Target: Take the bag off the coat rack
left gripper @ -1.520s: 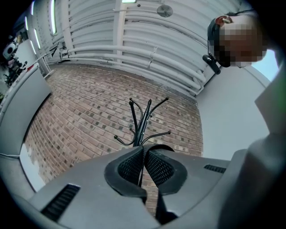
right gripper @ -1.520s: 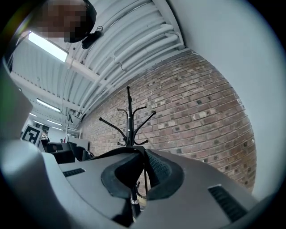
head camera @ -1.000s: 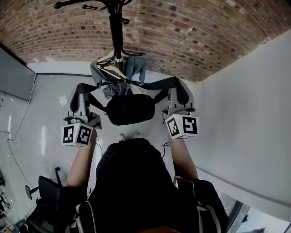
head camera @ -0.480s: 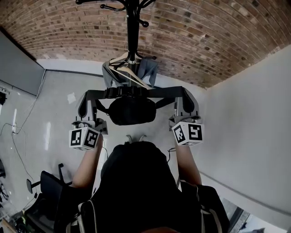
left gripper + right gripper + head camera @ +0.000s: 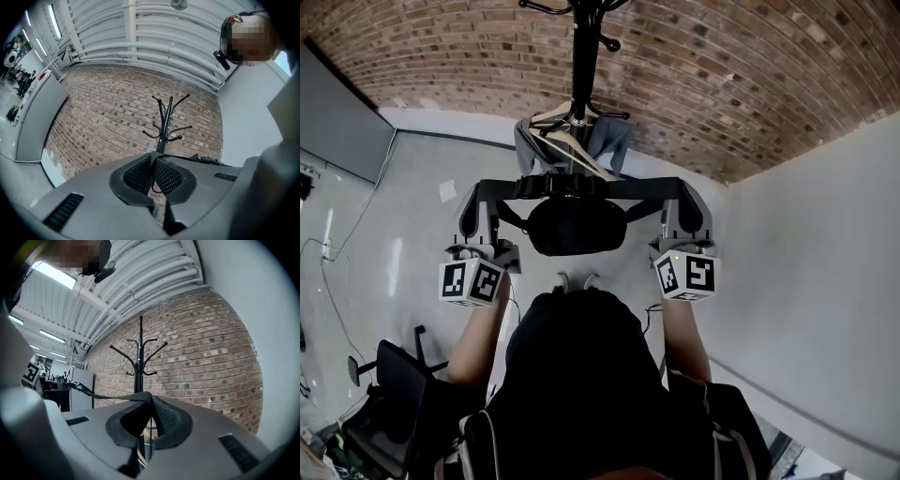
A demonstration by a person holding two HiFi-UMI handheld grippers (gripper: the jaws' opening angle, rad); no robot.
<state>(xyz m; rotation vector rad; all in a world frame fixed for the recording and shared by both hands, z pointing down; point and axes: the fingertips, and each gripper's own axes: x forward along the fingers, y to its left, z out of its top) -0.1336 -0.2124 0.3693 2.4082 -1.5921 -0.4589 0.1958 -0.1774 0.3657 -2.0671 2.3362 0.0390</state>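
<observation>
Bag [image 5: 576,226] slung between my two grippers, clear of the coat rack [image 5: 584,56].
My left gripper [image 5: 152,161] and right gripper [image 5: 149,401] are each clenched on one end of the strap [image 5: 581,187], which runs level; the black bag hangs under its middle, with the rack standing beyond.

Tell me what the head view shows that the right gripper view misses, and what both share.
Head view only: the black bag hanging mid-strap between the left gripper and right gripper, plus a grey garment low on the pole. Right gripper view only: its jaws closed on the strap, and the ceiling pipes. Both: the coat rack and brick wall.
</observation>
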